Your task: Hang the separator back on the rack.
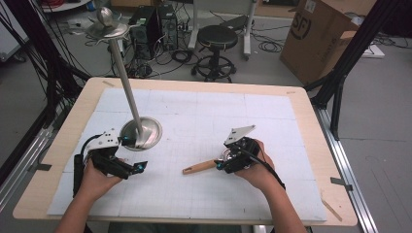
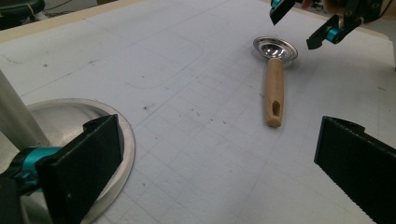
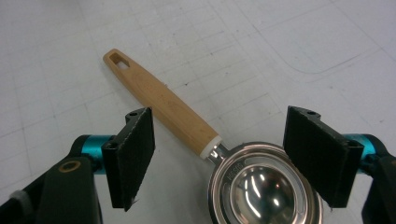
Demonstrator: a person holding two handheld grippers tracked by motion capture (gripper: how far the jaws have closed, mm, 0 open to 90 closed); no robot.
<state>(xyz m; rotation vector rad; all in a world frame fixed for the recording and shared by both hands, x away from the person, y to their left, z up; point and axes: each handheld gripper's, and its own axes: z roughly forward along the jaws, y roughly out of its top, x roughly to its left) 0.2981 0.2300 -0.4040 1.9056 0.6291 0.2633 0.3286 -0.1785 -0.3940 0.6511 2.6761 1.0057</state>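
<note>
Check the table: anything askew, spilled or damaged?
Nothing stands out. The scoop lies flat on the mat, bowl up and empty; the metal stand is upright. The mat just has light scuffs.

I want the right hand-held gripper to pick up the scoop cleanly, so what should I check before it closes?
1. Right hand-held gripper open: ok.
2. Jaws either side of the measuring scoop, near the bowl-handle joint: ok.
3. Scoop lying flat on the white mat: ok.
4. Left hand-held gripper open, away from the scoop: ok.
5. Metal stand away from the scoop: ok.
6. Jaws low enough to grip: cannot tell.
</note>
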